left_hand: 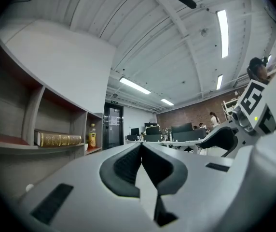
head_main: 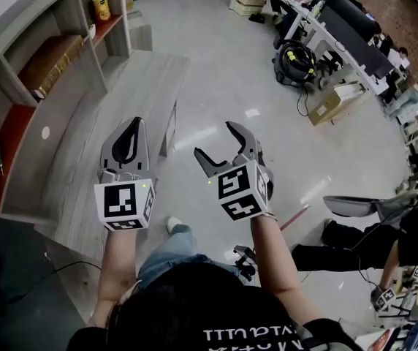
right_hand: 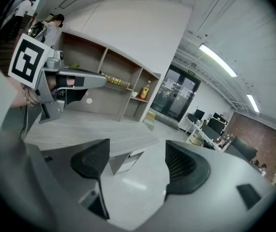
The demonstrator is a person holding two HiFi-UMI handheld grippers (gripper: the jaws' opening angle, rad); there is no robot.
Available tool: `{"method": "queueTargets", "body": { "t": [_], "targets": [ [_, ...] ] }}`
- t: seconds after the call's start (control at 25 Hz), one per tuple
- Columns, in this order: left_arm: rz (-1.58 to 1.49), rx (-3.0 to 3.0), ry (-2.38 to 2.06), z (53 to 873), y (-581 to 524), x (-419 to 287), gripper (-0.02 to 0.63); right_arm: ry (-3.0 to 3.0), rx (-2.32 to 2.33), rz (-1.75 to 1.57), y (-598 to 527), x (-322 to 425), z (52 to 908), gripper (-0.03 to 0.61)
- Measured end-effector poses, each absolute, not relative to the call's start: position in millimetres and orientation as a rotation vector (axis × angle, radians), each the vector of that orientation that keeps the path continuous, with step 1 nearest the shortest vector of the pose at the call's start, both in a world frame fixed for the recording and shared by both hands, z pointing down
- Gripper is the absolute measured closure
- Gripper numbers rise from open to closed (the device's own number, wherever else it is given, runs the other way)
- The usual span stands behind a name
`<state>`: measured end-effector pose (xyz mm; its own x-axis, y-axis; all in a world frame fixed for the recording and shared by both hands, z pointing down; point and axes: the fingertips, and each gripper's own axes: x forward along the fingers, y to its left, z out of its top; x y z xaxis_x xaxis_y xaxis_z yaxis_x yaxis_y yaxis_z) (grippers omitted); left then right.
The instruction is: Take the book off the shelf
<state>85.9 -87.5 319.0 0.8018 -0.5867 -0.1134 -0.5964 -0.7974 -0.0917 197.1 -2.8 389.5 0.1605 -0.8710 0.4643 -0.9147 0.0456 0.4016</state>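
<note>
The book (head_main: pixel 52 64) lies flat on the upper shelf (head_main: pixel 19 134) board, in the compartment next to the end one, where a bottle (head_main: pixel 101 1) stands. Both grippers hang well short of it, by the tabletop (head_main: pixel 132 86) edge. The left gripper (head_main: pixel 132 126) has its jaws pressed together on nothing. The right gripper (head_main: pixel 214 139) is wide open and empty.

The book looks like a thick, stiff hardback, probably heavy, with covers that may be slick. A grip across its thickness at the outward-facing spine, one jaw under and one over, seems safest.

The head view shows only its brown cover. The left gripper view shows the gilt spine and free room above it, and the right gripper view shows the book as a thin strip beyond the left gripper.
</note>
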Motion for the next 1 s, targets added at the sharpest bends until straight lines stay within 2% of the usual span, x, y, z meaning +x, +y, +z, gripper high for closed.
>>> {"method": "queueTargets", "body": {
  "t": [0.48,1.0],
  "targets": [
    [0.084,-2.721,1.345,322.5,-231.7,64.3,0.601,-1.912,1.584,0.004,-165.5,204.7,389.6,0.209],
    [0.026,-2.516,1.607,320.4,-265.2,11.5,0.601,-2.060,1.423,-0.101,-246.2,172.8,372.9,0.209]
  ]
}}
